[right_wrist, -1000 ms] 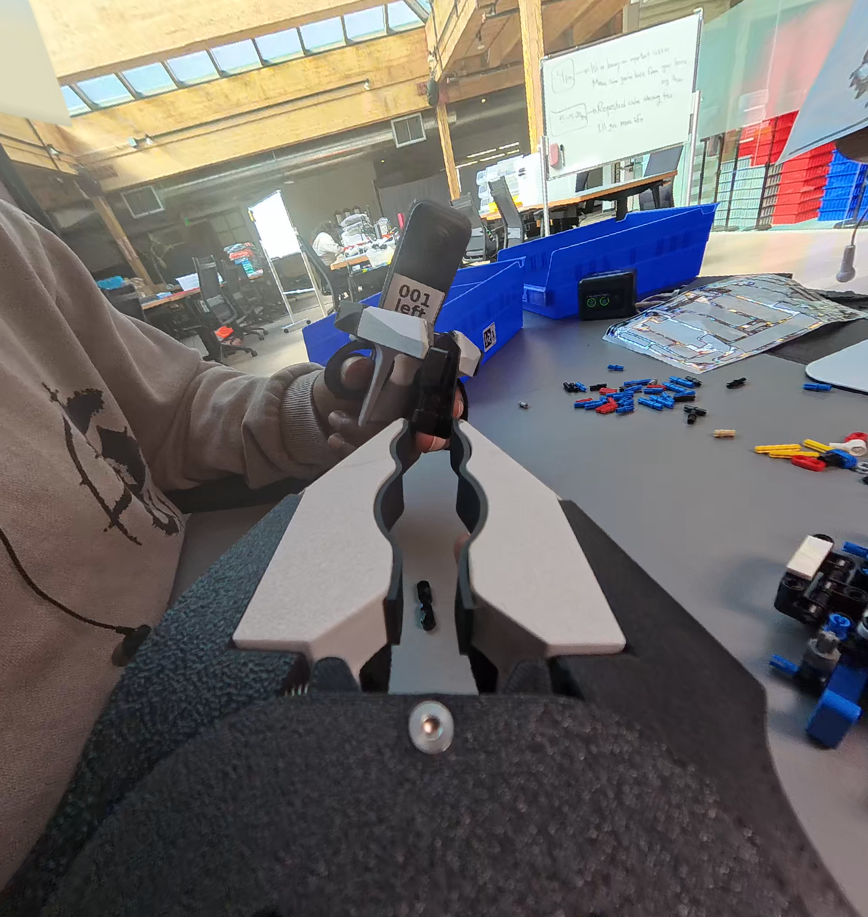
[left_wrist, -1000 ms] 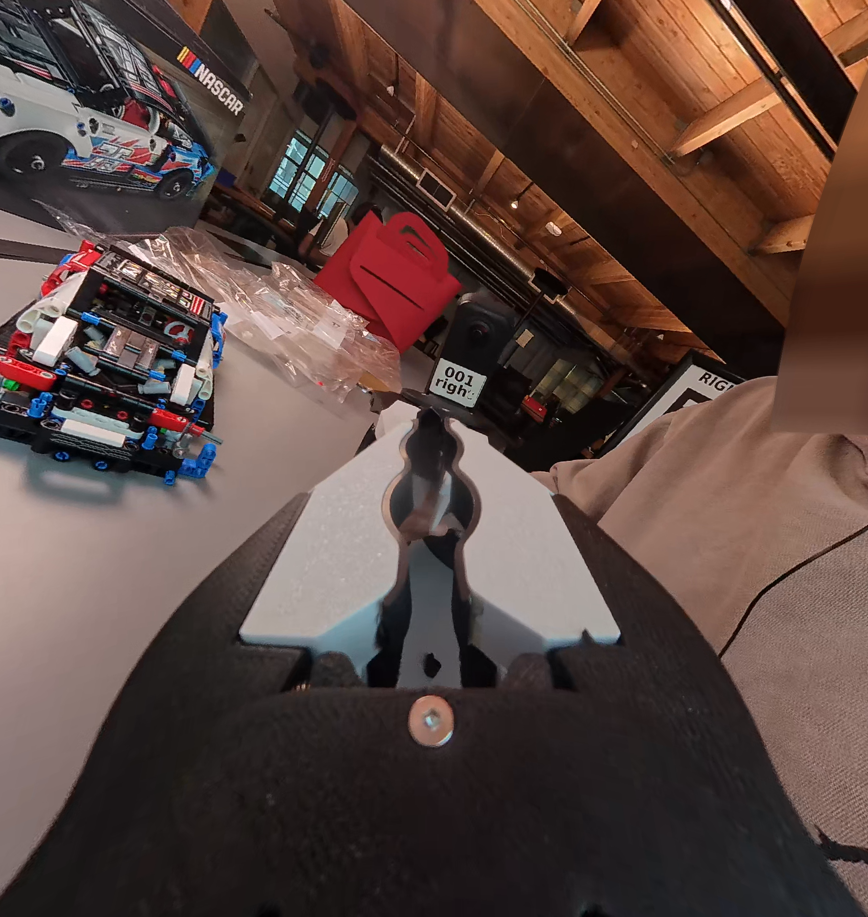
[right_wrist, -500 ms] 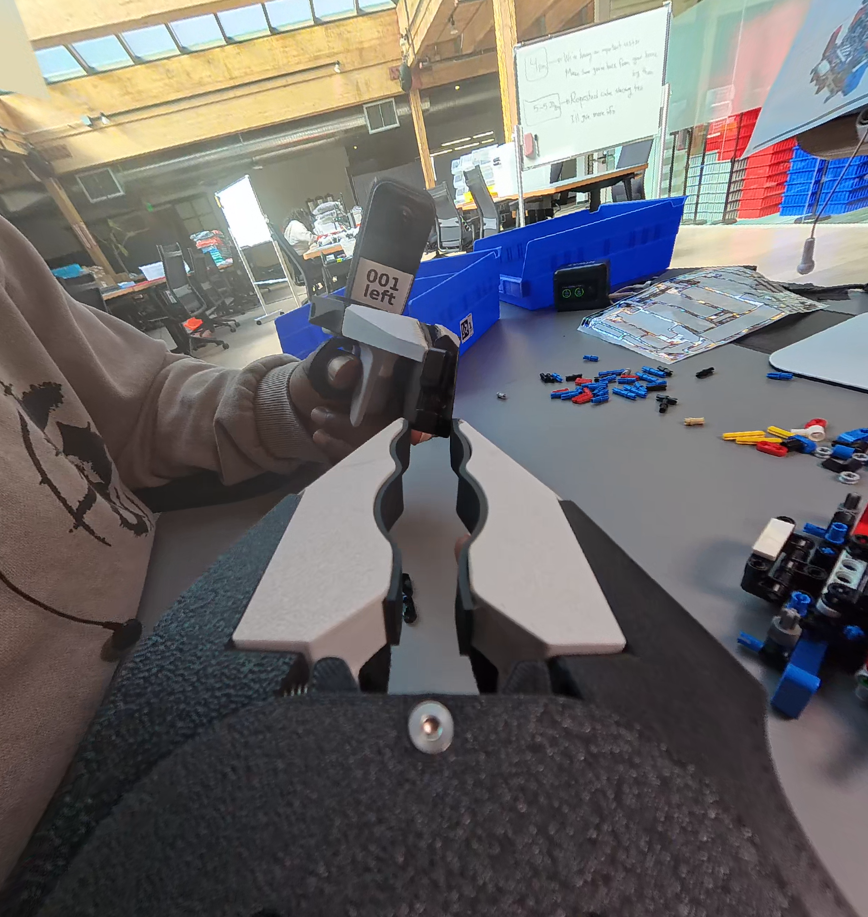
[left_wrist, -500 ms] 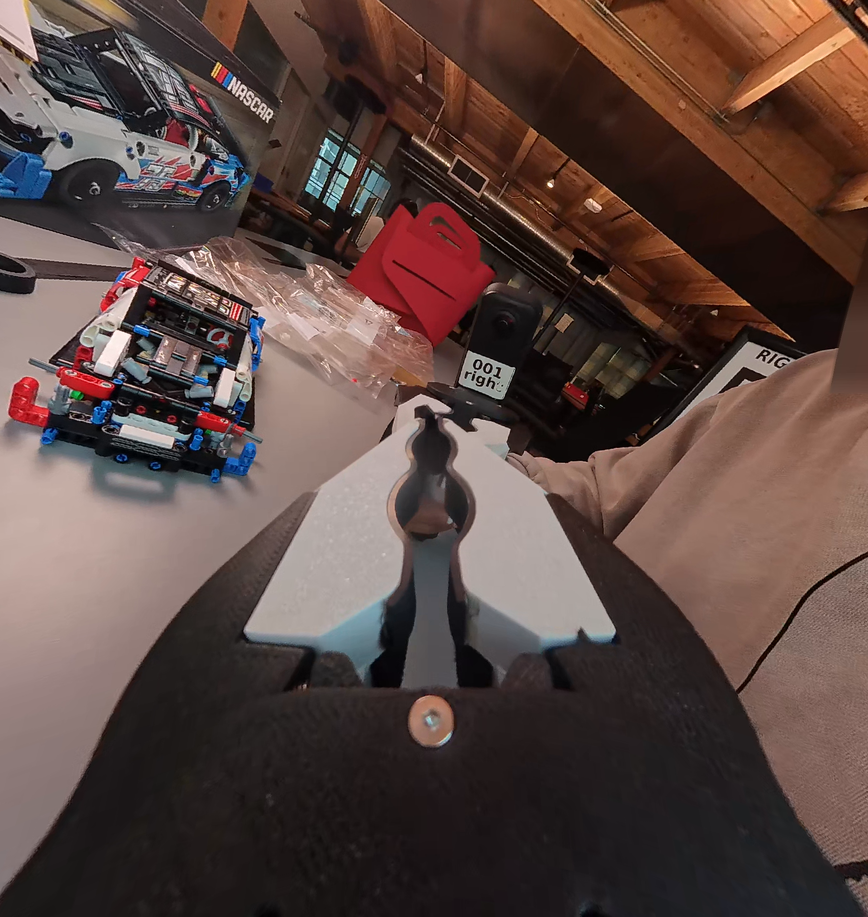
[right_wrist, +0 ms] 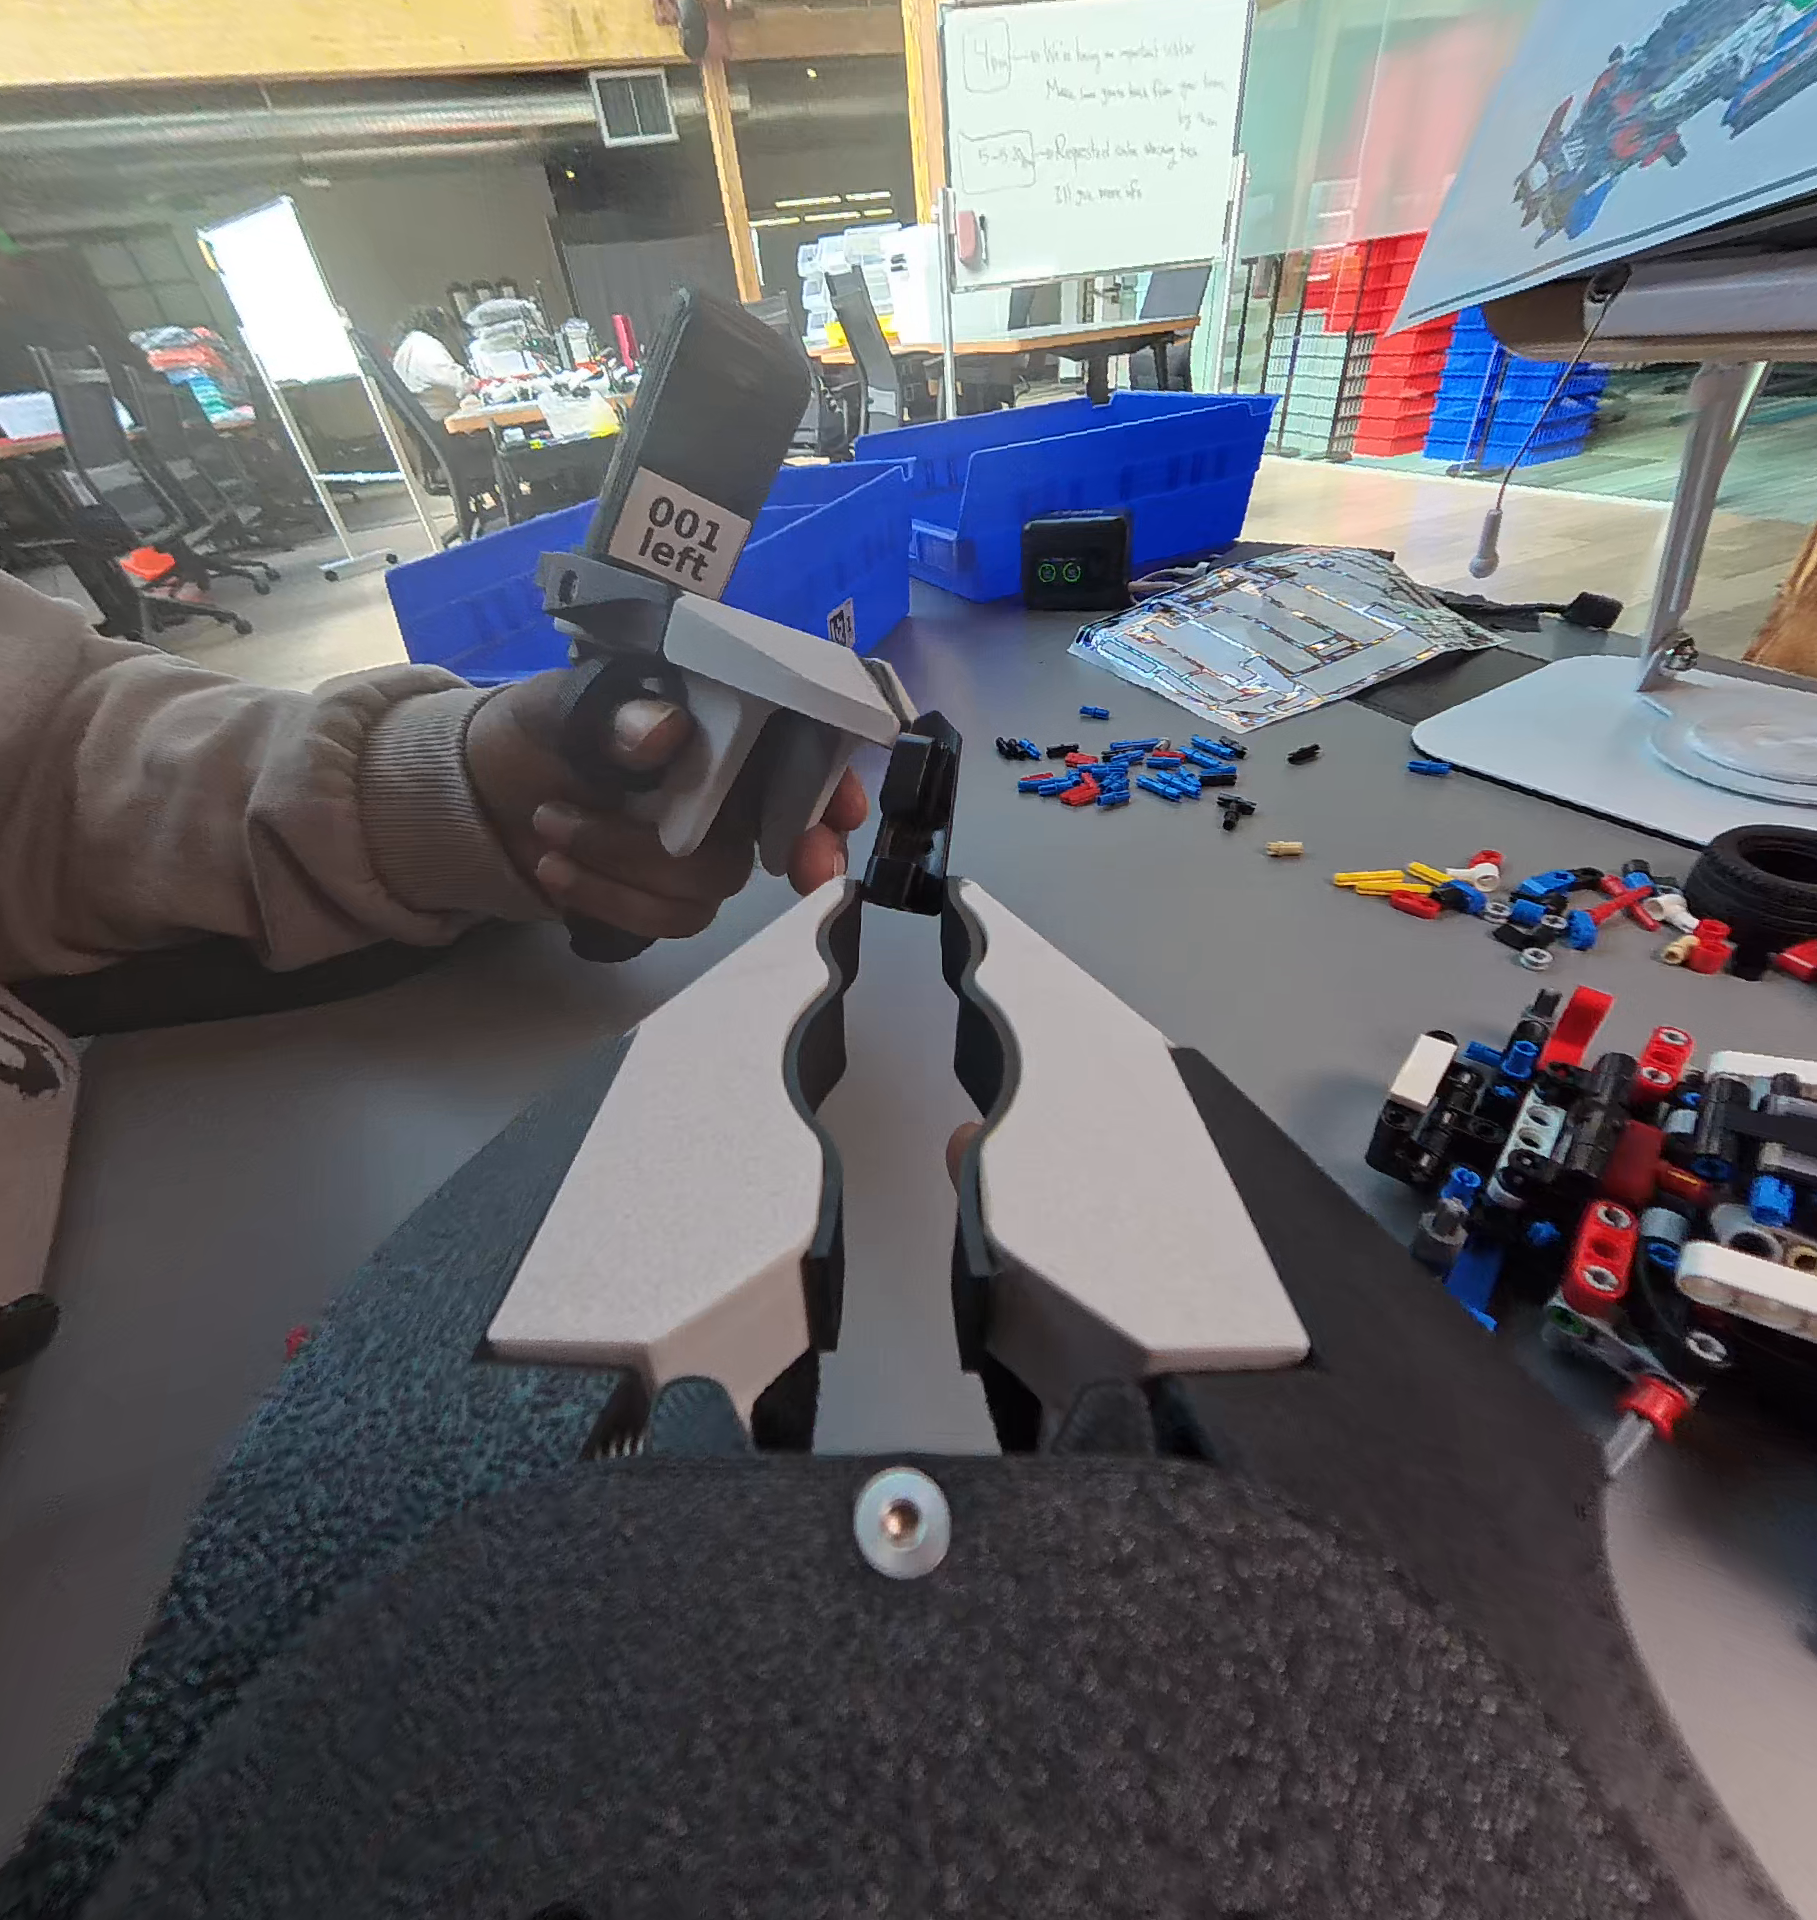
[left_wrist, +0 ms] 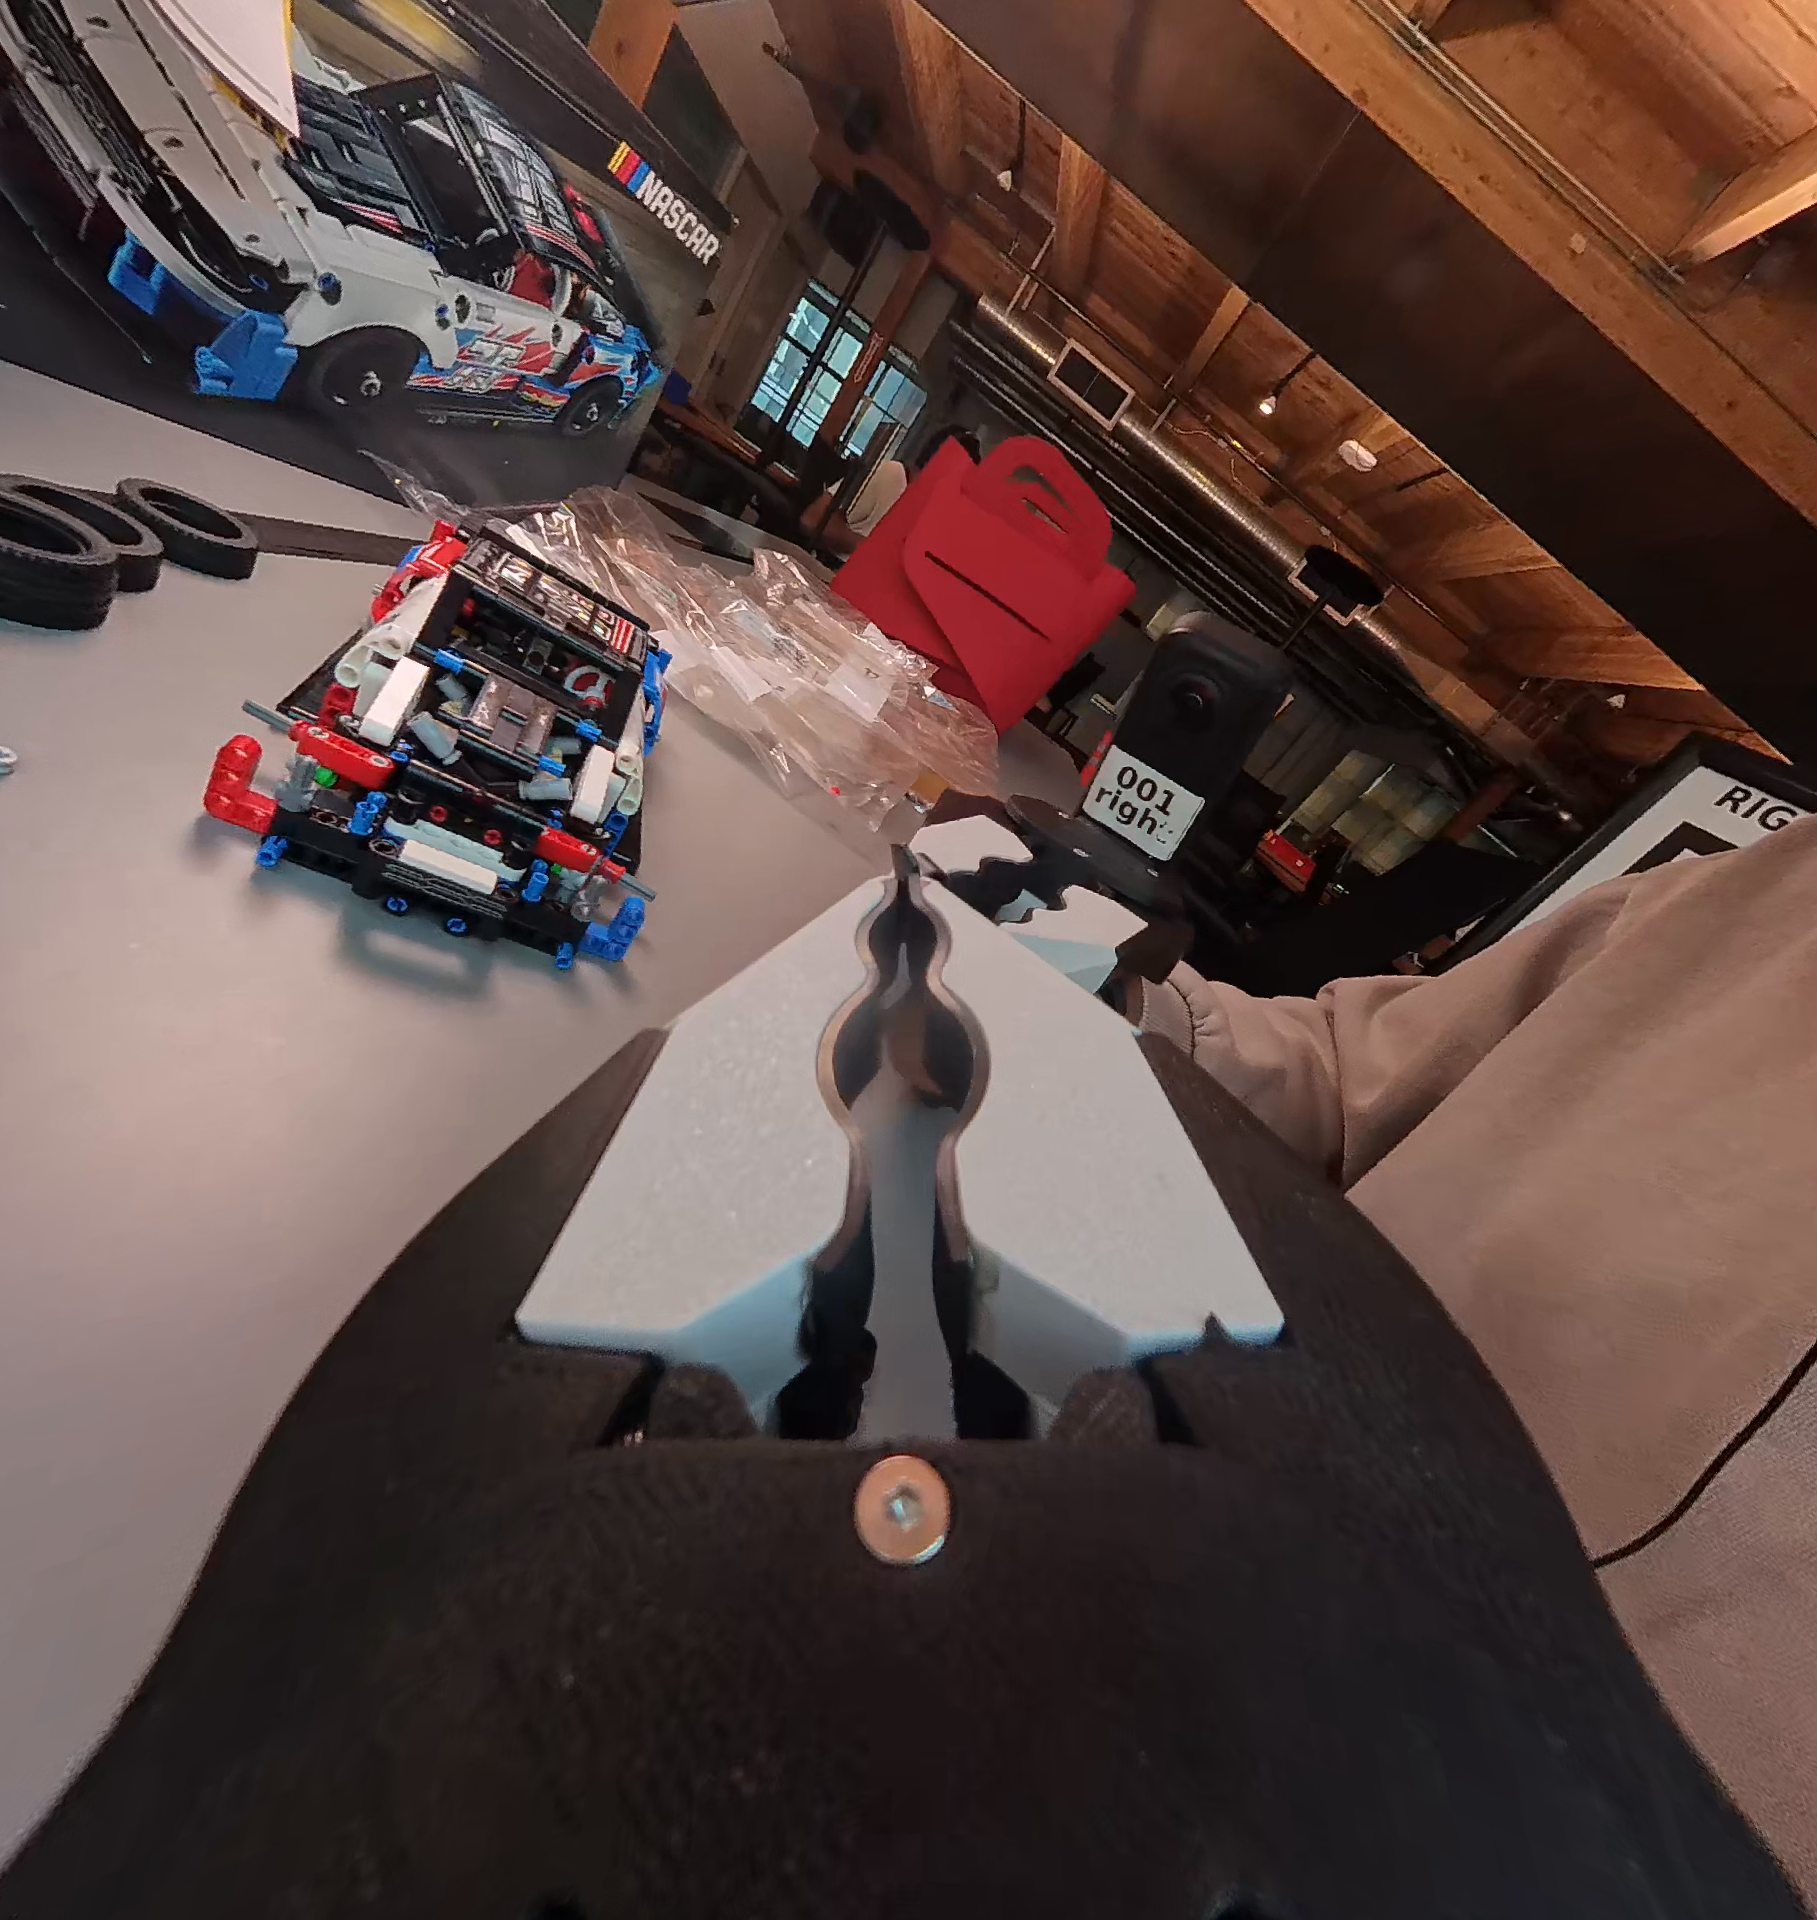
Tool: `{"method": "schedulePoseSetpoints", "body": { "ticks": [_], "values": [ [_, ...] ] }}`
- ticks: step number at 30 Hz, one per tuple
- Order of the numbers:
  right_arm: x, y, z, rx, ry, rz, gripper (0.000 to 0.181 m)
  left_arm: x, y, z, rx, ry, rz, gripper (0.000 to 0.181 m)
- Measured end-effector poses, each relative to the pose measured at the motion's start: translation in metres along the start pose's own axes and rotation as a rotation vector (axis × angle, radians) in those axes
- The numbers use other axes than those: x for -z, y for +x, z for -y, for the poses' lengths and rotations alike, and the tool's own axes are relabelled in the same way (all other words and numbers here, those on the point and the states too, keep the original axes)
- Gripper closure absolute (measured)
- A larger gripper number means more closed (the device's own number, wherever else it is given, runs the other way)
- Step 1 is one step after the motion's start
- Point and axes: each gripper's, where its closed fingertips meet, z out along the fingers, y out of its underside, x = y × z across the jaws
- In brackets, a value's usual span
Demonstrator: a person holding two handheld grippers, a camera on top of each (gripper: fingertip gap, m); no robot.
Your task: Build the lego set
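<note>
Careful: your left gripper (right_wrist: 909, 758) and right gripper (right_wrist: 902, 896) both pinch the small black plastic lego piece (right_wrist: 914, 821). Any twist could pop it loose onto the grey table (right_wrist: 1143, 935).

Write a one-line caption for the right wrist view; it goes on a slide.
Two handheld grippers meet over a black LEGO piece beside the half-built car.

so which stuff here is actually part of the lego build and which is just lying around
Part of the job:
- half-built car
- black piece between both grippers
- loose pins
- tyres
- set box

Lying about:
- empty plastic bags
- red bag
- blue bins
- whiteboard
</note>
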Motion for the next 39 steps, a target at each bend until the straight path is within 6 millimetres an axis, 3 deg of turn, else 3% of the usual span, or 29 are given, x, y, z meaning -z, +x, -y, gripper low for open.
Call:
{"method": "schedulePoseSetpoints", "body": {
  "ticks": [4,17,28,32,37,39],
  "values": [
    [-0.003,-0.001,-0.007,0.073,-0.048,-0.026,0.168,-0.003,-0.001,-0.006,0.026,-0.031,0.001,0.167],
    [-0.003,0.002,-0.014,0.218,-0.111,-0.092,0.168,-0.004,-0.004,-0.015,-0.020,-0.084,0.016,0.174],
    [0.006,0.004,-0.006,0.247,-0.081,-0.106,0.171,-0.005,0.003,-0.016,-0.076,-0.079,-0.028,0.176],
    [0.008,-0.006,0.004,0.161,-0.011,-0.024,0.172,-0.004,0.014,-0.011,-0.139,-0.049,-0.086,0.176],
    [0.012,-0.022,0.016,-0.098,0.060,0.171,0.160,-0.002,0.028,-0.007,-0.196,-0.016,-0.148,0.176],
    [0.014,-0.021,0.021,-0.161,0.092,0.196,0.169,-0.002,0.032,-0.009,-0.225,-0.023,-0.160,0.177]
  ]
}}
